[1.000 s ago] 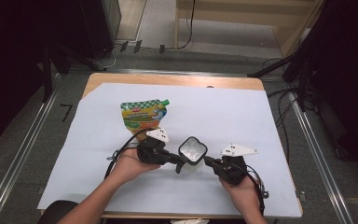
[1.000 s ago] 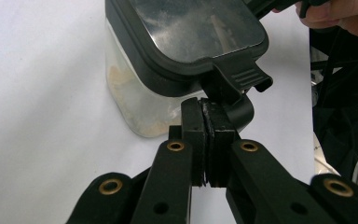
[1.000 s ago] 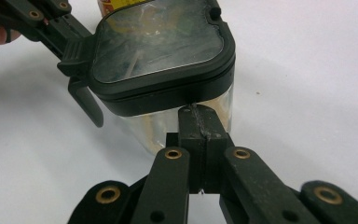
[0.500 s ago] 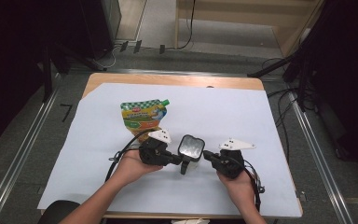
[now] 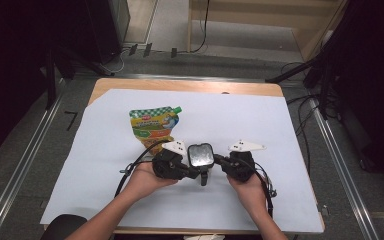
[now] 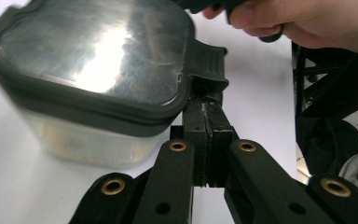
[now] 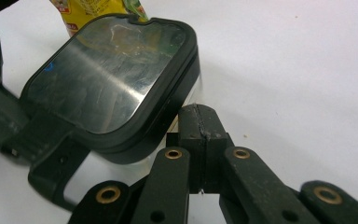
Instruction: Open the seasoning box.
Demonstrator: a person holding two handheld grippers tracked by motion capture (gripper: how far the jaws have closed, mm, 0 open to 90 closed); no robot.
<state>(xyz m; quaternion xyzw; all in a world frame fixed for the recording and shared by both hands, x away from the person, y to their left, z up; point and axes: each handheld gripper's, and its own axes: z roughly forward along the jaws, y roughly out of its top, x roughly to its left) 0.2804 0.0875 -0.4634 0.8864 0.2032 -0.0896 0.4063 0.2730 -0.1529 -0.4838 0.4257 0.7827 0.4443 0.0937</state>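
On the table's near middle, a small clear box [image 5: 200,156] with a dark-rimmed lid sat between the two claws, upright on the white sheet [image 5: 290,135].

At far left of the sheet lay a printed pouch [image 5: 153,125], flat, green cap pointing right, just beyond the left hand and apart from the box.

Next came the left claw [image 5: 196,173], its jaws pressed fully together; in the left claw view the closed tips met a black tab [image 6: 208,65] jutting from the lid's rim, though whether they pinched it or only pushed against it could not be told.

The box's lid [image 7: 107,74] appeared seated all round, so by my reading the opening or closing work was barely begun or just finishing; nothing was lifted off.

Right of the box, the right claw [image 5: 218,159] was likewise closed on nothing, its tips just beside the box's lower wall.

The sheet covered a wooden table [image 5: 180,85], bare otherwise. Beyond it ran grey floor, cables, dark racks at both sides and a pale wooden unit at the back.
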